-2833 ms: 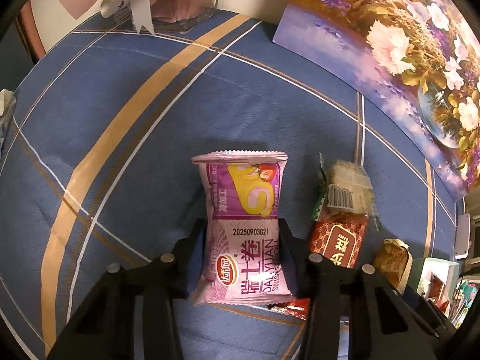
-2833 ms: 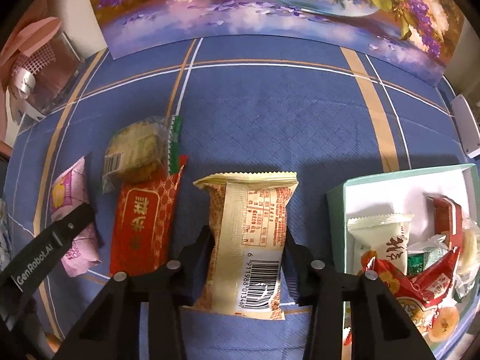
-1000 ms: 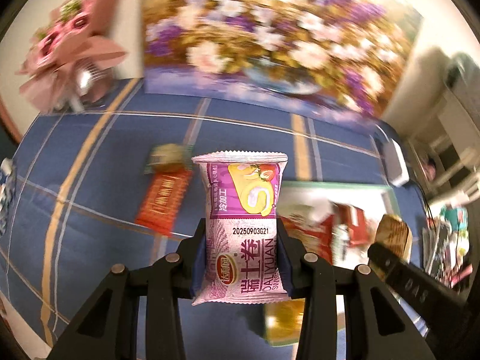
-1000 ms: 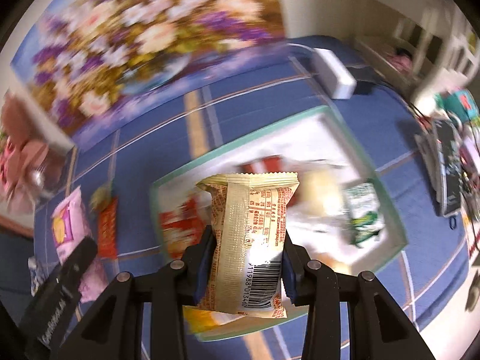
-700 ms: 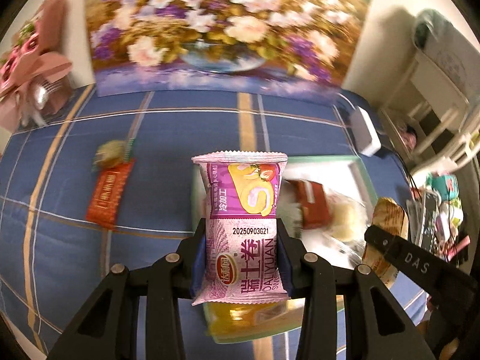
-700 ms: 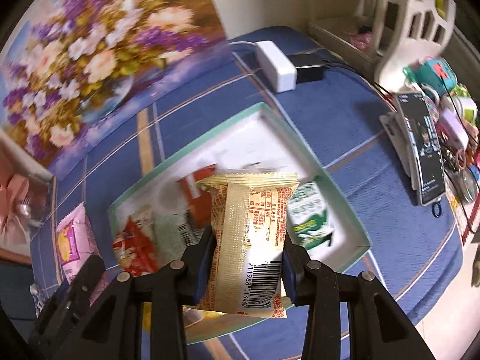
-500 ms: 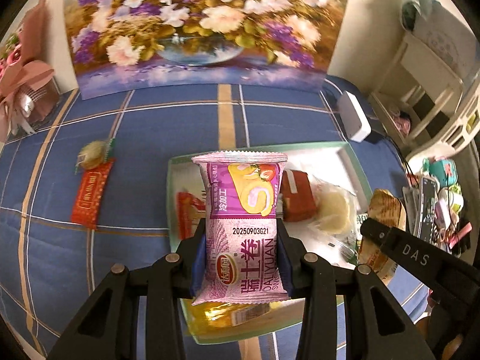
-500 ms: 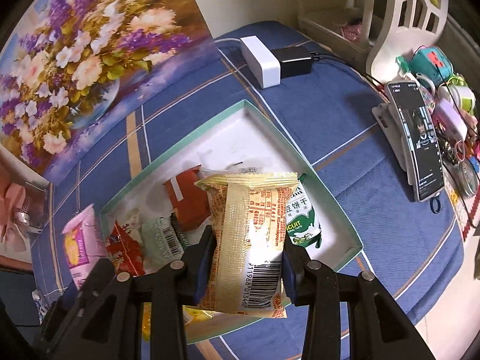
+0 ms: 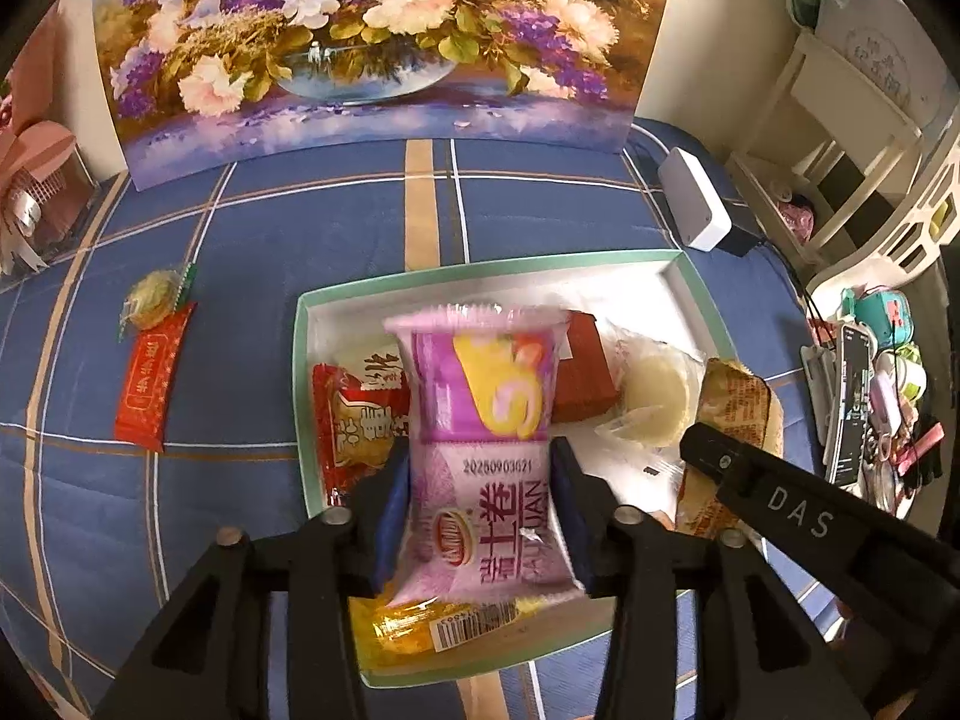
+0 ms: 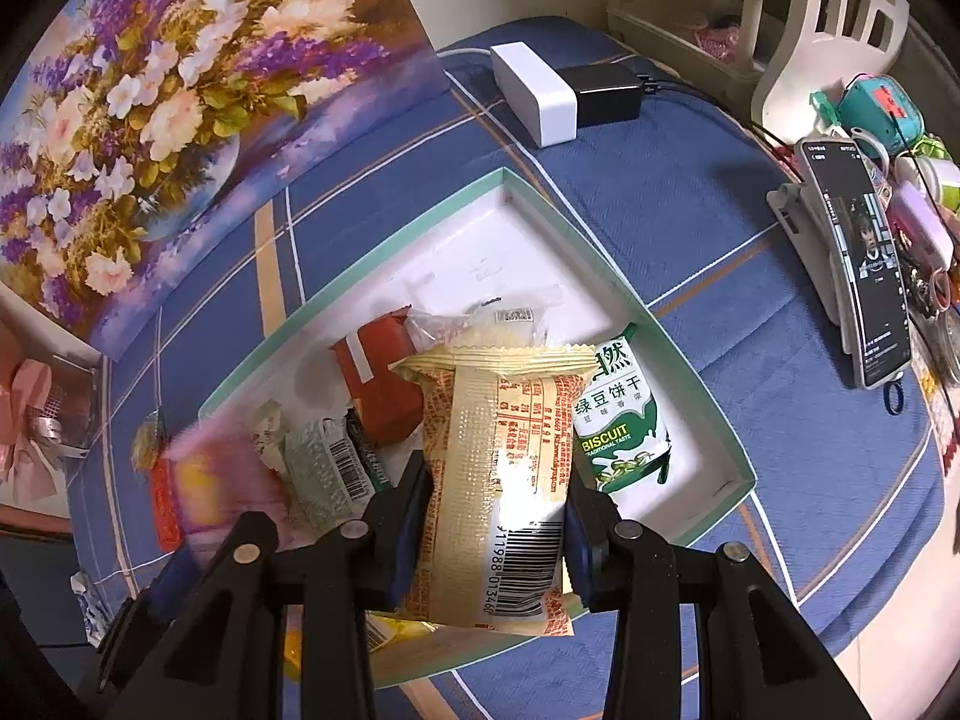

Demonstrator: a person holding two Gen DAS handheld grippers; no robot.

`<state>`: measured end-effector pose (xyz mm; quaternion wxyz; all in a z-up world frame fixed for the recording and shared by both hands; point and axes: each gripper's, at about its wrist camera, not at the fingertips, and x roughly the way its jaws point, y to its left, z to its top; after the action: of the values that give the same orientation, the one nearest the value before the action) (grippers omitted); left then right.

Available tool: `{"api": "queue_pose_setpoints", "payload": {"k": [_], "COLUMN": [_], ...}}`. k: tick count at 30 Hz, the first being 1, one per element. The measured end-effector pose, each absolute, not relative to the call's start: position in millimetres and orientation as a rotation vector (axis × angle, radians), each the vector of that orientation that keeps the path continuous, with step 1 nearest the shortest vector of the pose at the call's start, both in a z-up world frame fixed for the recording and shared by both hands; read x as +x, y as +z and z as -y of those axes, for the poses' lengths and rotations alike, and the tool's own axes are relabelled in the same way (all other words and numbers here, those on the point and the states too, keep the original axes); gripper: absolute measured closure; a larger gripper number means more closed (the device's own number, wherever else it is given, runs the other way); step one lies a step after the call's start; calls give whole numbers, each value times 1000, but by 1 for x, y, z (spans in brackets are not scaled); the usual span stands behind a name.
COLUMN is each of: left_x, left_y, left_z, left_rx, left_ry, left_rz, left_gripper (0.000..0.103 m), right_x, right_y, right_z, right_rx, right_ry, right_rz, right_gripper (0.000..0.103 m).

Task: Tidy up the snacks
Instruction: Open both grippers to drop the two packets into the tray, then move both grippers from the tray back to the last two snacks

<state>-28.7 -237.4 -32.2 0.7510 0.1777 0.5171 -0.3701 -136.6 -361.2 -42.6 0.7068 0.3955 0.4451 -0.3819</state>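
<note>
Blue cloth (image 9: 270, 252) under box (image 9: 303, 360); left gripper (image 9: 480, 516) seemingly loosens blurred purple packet (image 9: 480, 420), right gripper (image 10: 495, 516) clamps yellow packet (image 10: 498, 468).

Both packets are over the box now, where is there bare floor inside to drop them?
The box is bare in its far corner, between the rim and the red packet, and in the right corner beside the green biscuit pack. The near-left side is crowded with wrappers.

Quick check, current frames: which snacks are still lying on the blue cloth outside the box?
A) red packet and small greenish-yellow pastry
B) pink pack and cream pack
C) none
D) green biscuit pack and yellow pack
A: the red packet and the small greenish-yellow pastry lie on the cloth left of the box.
</note>
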Motion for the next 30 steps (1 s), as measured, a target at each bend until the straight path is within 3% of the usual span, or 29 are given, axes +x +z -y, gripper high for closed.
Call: {"api": "queue_pose_setpoints", "payload": {"k": [2, 16, 24, 26, 30], "left_x": [-27, -2, 27, 37, 56], "left_y": [-31, -10, -2, -3, -6], "left_z": [237, 217, 200, 194, 180], "left_rx": [389, 294, 231, 208, 163], "left_ry": [-805, -774, -705, -678, -617], "left_rz": [-1128, -1123, -1123, -1131, -1146], "left_gripper": [42, 39, 33, 23, 19], "right_x": [-138, -129, -121, -120, -114], "right_y": [-43, -42, -32, -30, -29], "right_z": [362, 358, 353, 352, 350], "right_rx": [882, 850, 800, 788, 771], "right_ry": [-852, -832, -841, -842, -845], "right_rz": [-989, -1005, -1008, -1006, -1008], "right_gripper": [61, 59, 39, 32, 23]}}
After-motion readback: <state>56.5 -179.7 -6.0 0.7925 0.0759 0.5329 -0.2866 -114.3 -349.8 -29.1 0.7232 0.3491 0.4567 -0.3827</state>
